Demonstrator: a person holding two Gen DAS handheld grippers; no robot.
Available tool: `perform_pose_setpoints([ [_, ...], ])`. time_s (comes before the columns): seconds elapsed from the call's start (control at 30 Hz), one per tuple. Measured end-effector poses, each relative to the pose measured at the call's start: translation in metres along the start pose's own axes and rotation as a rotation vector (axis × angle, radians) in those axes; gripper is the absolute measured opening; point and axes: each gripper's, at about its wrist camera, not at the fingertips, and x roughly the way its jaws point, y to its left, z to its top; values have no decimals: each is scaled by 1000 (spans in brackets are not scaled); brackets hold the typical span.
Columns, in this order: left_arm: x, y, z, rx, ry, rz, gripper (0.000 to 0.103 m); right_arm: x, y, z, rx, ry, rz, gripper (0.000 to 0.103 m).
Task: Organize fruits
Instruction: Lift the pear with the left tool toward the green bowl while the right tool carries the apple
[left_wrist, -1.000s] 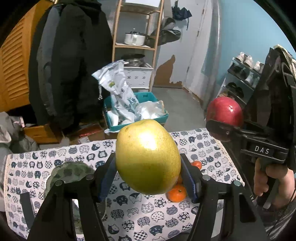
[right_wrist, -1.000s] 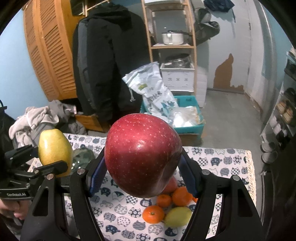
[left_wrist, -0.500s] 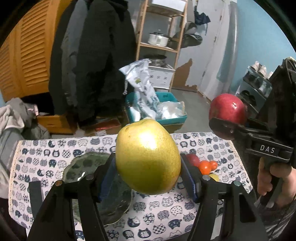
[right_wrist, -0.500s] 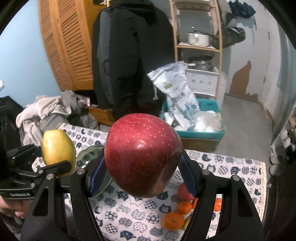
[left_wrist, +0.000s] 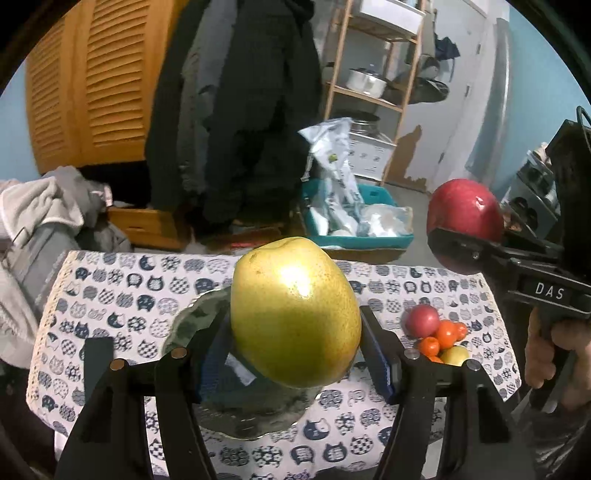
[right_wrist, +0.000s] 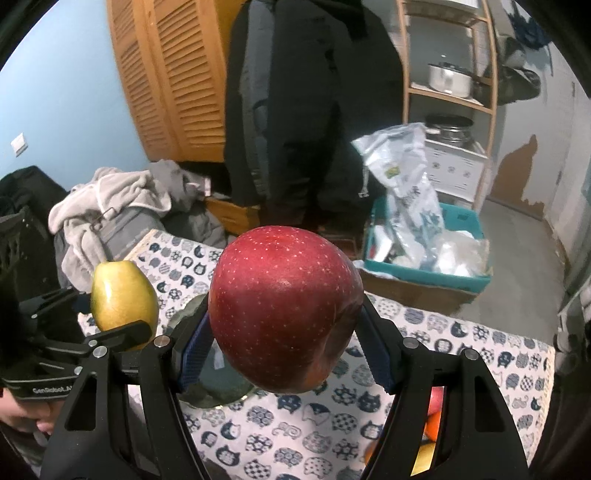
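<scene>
A yellow-green pear (left_wrist: 295, 314) is clamped between the blue pads of the left gripper (left_wrist: 295, 354), whose jaws are parted only as far as the fruit's width, and a red apple (right_wrist: 284, 306) is clamped in the same way by the right gripper (right_wrist: 282, 350). Both fruits are held clear above the tabletop (left_wrist: 122, 291), which is covered by a cat-print cloth. The relation on which the coming move turns is the place of the dark glass plate (left_wrist: 192, 325): in the left wrist view it is seen directly beneath and just behind the pear, while in the right wrist view it lies below and to the left of the apple (right_wrist: 207, 395). The left gripper is therefore judged the nearer to the plate, so the pear is likely to be lowered first. The pear's long axis is held roughly upright. The remaining loose fruit (left_wrist: 439, 336), a small red one, some oranges and a yellow one, is heaped at the right side of the tabletop, well apart from the plate.
</scene>
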Motion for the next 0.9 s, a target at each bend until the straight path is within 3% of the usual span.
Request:
perform_pose_setpoints([
  [0.6, 7, 61, -20, -72, 41, 88, 67, 49, 62, 13, -76, 52, 74, 72],
  [0.9, 41, 75, -36, -98, 130, 88, 67, 81, 71, 2, -87, 117, 93, 72],
])
